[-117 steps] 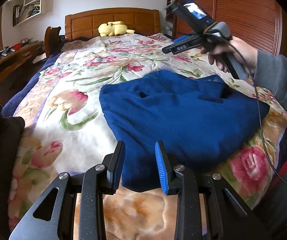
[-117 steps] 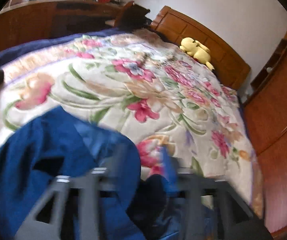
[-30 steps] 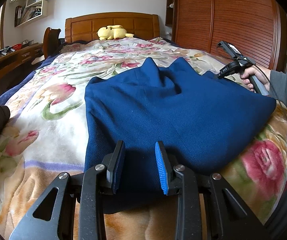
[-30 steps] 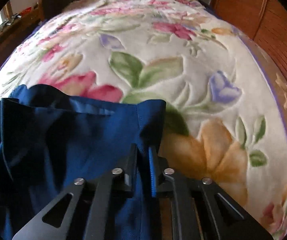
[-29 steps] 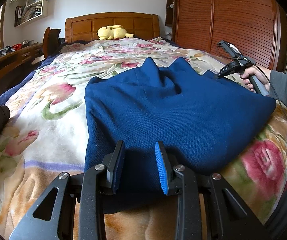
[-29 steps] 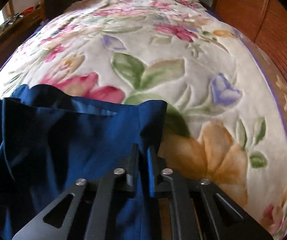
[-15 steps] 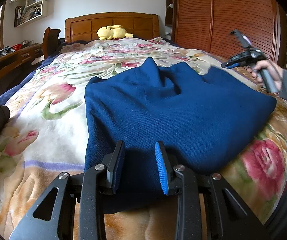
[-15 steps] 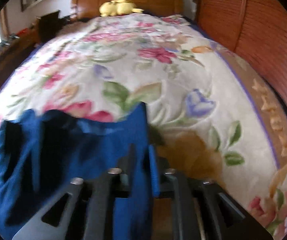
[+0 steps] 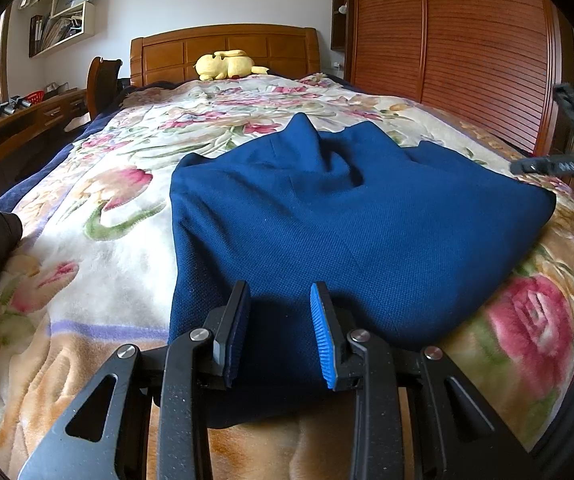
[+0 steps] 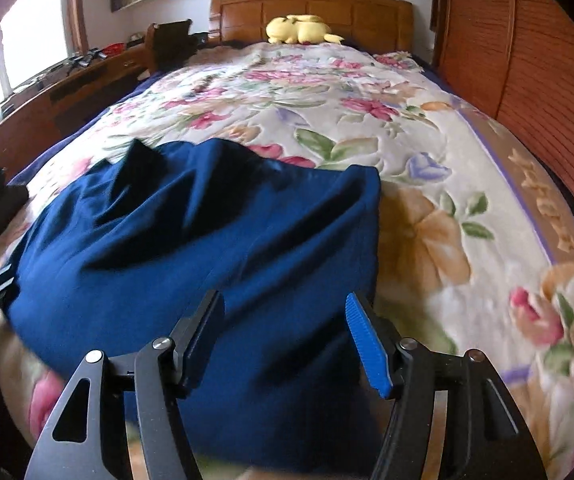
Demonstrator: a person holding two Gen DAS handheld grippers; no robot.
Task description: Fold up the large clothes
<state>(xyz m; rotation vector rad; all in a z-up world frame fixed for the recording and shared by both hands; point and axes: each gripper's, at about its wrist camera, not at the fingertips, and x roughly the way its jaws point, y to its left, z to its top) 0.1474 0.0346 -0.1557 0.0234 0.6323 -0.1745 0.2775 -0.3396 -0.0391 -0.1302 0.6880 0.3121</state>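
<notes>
Both claws, left (image 9: 281, 334) and right (image 10: 301, 340), spread apart over blue garment (image 9: 339, 216). No legible writing.

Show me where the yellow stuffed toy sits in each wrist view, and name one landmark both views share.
Left wrist view: the yellow stuffed toy lies at the upper middle, slightly left of centre, at the far end of the bed against the wooden headboard.
Right wrist view: the toy lies at the top, just right of centre, against the headboard.
Shared landmark: the headboard, beyond the blue garment.
</notes>
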